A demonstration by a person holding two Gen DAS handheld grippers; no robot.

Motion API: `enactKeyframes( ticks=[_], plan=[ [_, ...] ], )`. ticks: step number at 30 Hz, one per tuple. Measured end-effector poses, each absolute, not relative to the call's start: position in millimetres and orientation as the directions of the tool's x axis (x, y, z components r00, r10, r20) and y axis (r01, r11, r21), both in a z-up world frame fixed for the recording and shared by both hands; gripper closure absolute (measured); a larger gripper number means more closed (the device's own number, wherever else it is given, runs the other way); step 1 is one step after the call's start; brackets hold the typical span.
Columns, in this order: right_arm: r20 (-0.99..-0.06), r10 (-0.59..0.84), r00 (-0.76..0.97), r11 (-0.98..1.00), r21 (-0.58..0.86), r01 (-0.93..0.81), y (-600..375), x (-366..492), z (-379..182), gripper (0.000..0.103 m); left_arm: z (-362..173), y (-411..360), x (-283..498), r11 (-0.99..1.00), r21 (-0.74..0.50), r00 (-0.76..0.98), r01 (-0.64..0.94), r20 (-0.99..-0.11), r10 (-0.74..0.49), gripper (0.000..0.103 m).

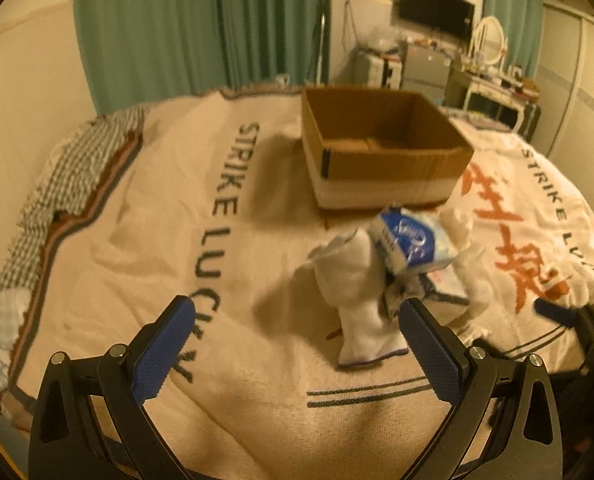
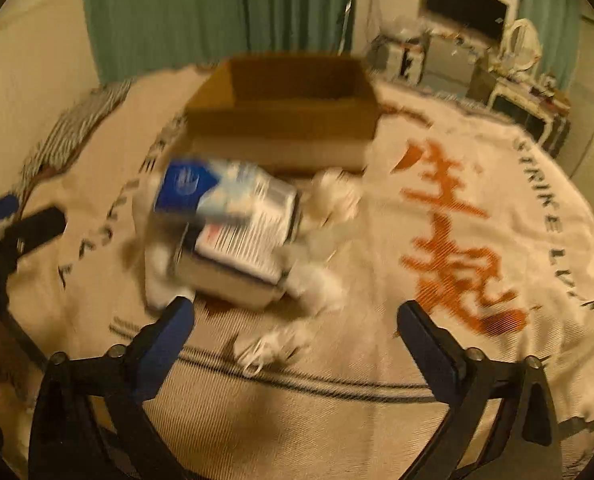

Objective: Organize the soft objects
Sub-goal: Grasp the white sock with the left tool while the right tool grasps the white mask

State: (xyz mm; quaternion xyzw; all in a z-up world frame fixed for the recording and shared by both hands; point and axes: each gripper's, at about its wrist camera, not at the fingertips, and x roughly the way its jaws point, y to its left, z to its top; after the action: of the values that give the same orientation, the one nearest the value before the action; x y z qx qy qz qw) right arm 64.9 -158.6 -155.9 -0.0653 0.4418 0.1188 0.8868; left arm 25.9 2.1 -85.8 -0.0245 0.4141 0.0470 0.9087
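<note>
A pile of soft things lies on the bed in front of an open cardboard box (image 1: 381,152) (image 2: 285,112). In it are a white sock or cloth (image 1: 357,292), a blue and white tissue pack (image 1: 411,242) (image 2: 205,190), a flat printed package (image 2: 241,256) and white crumpled cloths (image 2: 333,196). My left gripper (image 1: 297,344) is open and empty, just before the white sock. My right gripper (image 2: 295,340) is open and empty, above a small white item (image 2: 269,346). The right view is blurred.
A cream blanket (image 1: 225,208) with "STRIKE LUCKY" lettering and red characters covers the bed. A checked pillow (image 1: 69,176) lies at the left edge. Green curtains, a TV (image 1: 435,10) and a dresser (image 1: 493,80) stand behind the bed.
</note>
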Motion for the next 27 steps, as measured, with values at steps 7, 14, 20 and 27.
enactKeyframes(
  ticks=[7, 14, 20, 27],
  plan=[
    [-0.862, 0.203, 0.465, 0.958, 0.076, -0.277, -157.6, 72.3, -203.7, 0.024, -107.8, -6.9, 36.8, 0.997, 0.010, 0.611, -0.073, -0.790, 0.053, 0.000],
    [-0.875, 0.215, 0.434, 0.956, 0.099, -0.275, -160.0, 80.5, -215.2, 0.047, -120.1, -15.8, 46.3, 0.999, 0.028, 0.599, -0.032, -0.800, 0.042, 0.001],
    [-0.831, 0.222, 0.510, 0.962, 0.102, -0.253, -163.8, 86.8, -184.4, 0.048, -114.4, -12.2, 60.2, 0.998, 0.056, 0.631, -0.031, -0.773, 0.063, 0.006],
    [-0.817, 0.203, 0.540, 0.970, 0.094, -0.224, -167.9, 101.4, -174.6, 0.048, -139.9, -9.4, 83.1, 0.999, -0.032, 0.570, -0.016, -0.821, -0.017, 0.012]
  ],
)
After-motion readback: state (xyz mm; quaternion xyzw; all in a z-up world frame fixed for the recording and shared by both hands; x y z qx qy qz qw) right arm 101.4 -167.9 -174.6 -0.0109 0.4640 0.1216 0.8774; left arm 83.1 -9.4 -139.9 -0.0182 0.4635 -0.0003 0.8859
